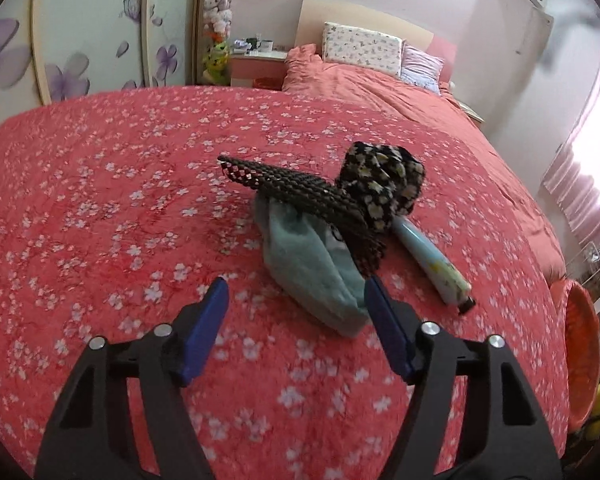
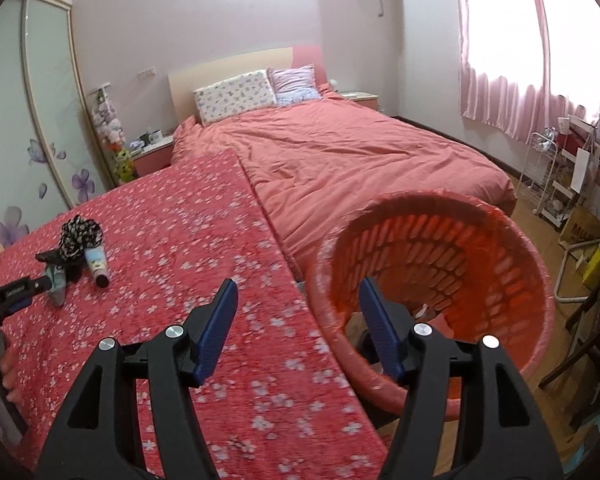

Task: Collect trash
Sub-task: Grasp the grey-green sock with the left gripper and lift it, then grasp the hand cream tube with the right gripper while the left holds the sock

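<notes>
The left tongs (image 1: 296, 292) stood apart, holding nothing, low over the flowered red cover (image 1: 120, 208). Just ahead of them lay a small heap of things. A pale teal pouch (image 1: 312, 276) lay nearest, its lower end close beside the right blue finger (image 1: 384, 328); whether they touched could not be told. Across the pouch's top lay a dark mesh piece (image 1: 300, 192), one end jutting up and to the left. Against that sat a black flowered scrunchie (image 1: 384, 180), and under the scrunchie a pale blue tube (image 1: 432, 260) ran out toward the right, its dark cap at the near end.

The right tongs (image 2: 296, 292) were also apart and empty. They hung over the edge of the cover (image 2: 220, 280), with the orange basket (image 2: 532, 280) tipped toward the camera just beside that edge; the right finger showed in front of the basket's open mouth. A few scraps seemed to lie at its bottom, too blurred to name. From this view the heap sat far to the left: the scrunchie (image 2: 78, 236), the tube (image 2: 97, 266) and the pouch (image 2: 58, 286) together, with the left tongs (image 2: 40, 284) reaching in at the pouch. The heap and the basket were well apart. Beyond the cover lay a bed (image 2: 340, 160) with two pillows at its head.
</notes>
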The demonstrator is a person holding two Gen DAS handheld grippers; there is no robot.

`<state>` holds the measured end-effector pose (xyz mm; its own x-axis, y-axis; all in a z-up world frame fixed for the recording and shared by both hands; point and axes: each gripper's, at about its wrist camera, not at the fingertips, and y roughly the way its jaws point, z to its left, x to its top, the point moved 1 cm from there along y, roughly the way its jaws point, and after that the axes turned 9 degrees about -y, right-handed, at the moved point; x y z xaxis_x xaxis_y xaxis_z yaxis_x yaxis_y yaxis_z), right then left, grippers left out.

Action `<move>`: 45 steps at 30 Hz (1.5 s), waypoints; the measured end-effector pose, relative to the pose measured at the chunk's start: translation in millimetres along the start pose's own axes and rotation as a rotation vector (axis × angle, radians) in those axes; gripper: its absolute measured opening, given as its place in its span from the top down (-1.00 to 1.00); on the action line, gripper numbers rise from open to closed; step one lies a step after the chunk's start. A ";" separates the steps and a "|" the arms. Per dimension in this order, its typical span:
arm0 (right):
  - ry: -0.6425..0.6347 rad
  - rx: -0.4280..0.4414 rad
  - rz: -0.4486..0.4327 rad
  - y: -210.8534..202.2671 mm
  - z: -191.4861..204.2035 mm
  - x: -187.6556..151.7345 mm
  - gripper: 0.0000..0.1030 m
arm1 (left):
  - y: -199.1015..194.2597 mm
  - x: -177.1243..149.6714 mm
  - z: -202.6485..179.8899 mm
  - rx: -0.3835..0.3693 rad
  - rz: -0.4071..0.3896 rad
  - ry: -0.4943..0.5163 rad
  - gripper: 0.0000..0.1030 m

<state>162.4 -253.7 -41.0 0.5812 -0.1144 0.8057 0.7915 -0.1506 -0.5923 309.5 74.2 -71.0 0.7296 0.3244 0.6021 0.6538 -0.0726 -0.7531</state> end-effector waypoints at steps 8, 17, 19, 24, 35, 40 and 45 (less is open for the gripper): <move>-0.014 0.019 0.021 3.6 12.1 0.0 -0.22 | 24.7 9.1 -11.3 0.042 0.012 0.010 0.19; -0.028 0.048 0.036 5.6 28.4 -0.6 -0.22 | 3.4 14.6 5.5 0.018 -0.007 0.070 0.84; -0.034 0.061 0.036 5.9 35.0 0.4 -0.22 | -6.0 13.2 16.6 0.024 -0.015 0.067 0.84; -0.058 0.091 0.038 7.3 54.0 3.0 -0.22 | -19.9 11.3 48.0 0.003 0.014 0.052 0.84; -0.115 0.137 0.041 6.7 95.3 6.9 -0.22 | -77.1 27.1 43.6 -0.180 -0.058 0.130 0.84; -0.124 0.151 0.034 4.2 107.7 11.9 -0.22 | -88.9 43.6 46.3 -0.134 -0.108 0.138 0.84; -0.116 0.195 0.037 9.7 122.1 19.2 -0.22 | -98.2 51.2 66.2 -0.090 -0.131 0.125 0.84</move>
<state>204.3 -137.5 -30.9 0.6193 -0.0008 0.7851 0.7844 0.0451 -0.6187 269.3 160.5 16.3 0.6525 0.2175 0.7259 0.7561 -0.1228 -0.6428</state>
